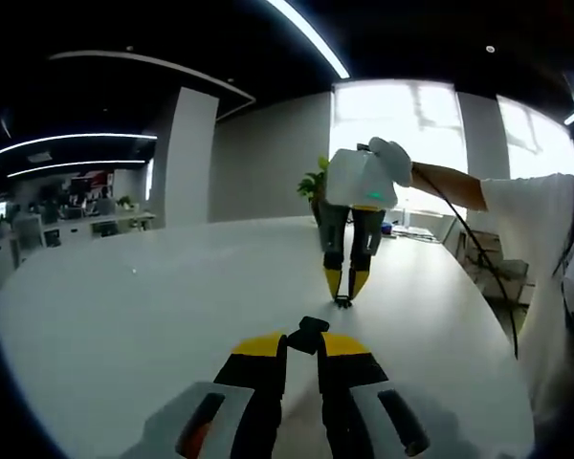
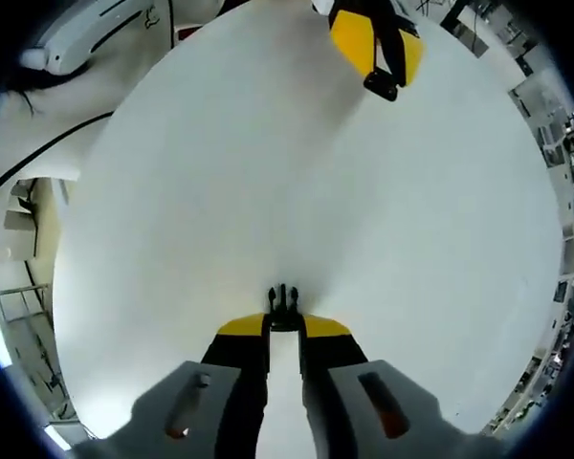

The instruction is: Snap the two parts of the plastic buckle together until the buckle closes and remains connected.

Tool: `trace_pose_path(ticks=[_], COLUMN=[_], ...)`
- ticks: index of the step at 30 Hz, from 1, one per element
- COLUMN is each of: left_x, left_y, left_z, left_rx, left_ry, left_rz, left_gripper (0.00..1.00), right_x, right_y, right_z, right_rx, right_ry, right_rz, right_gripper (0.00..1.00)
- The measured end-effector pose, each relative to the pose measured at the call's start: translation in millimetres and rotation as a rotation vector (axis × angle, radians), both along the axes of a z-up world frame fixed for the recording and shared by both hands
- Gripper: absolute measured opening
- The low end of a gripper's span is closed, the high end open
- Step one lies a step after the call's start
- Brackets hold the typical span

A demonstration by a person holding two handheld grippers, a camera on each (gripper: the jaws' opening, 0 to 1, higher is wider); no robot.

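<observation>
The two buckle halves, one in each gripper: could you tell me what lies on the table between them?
Nothing: in the left gripper view, bare white table separates the socket half from the pronged half.

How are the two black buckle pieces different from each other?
The pronged buckle piece shows thin prongs poking out past the right gripper; the blocky buckle piece in the left gripper looks like a solid lump. The pronged piece is held down close to the white table; the blocky piece is held above it. Both are black, pinched between yellow-tipped jaws, and still apart.
</observation>
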State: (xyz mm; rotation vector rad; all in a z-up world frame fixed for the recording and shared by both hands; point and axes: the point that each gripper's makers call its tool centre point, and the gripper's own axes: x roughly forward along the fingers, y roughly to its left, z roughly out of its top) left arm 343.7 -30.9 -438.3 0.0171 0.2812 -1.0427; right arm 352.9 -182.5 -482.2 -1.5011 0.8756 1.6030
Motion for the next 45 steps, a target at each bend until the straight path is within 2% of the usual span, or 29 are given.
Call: trace_pose_path(ticks=[7, 18, 21, 26, 30, 34, 38, 45], left_x=[-3.4, -7.6, -11.8, -19.3, -24.4, -26.6, -25.4, -32.4], left_y=[-3, -8, -13, -20, -25, -26, -25, -31], left_z=[-3.1, -9.7, -13.9, -23.3, -27.7, -28.6, -27.3, -35.4], left_rx=[0.012, 0.035, 0.053, 0.099, 0.118, 0.123, 0.131, 0.173], left_ry=[0.005, 0.019, 0.023, 0.031, 0.034, 0.035, 0.019, 0.01], left_rz=[-0.012, -0.037, -0.061, -0.097, -0.123, -0.137, -0.128, -0.149], left_gripper=[0.12, 0.12, 0.12, 0.12, 0.12, 0.12, 0.12, 0.12], right_x=[-6, -20, -24, -33, -35, -42, -48, -54], right_y=[6, 40, 44, 49, 59, 69, 77, 82], right_z=[2.5, 20.8, 22.0, 15.8, 14.9, 7.1, 3.3, 0.8], right_rx=[0.06, 0.412, 0.462, 0.448, 0.425, 0.366, 0.326, 0.245], right_ry=[0.026, 0.067, 0.046, -0.019, -0.011, 0.002, 0.046, 0.047], right_rz=[-0.153, -0.327, -0.378, -0.406, -0.43, -0.422, -0.451, -0.484], right_gripper=[0.11, 0.11, 0.11, 0.11, 0.1, 0.1, 0.1, 0.1])
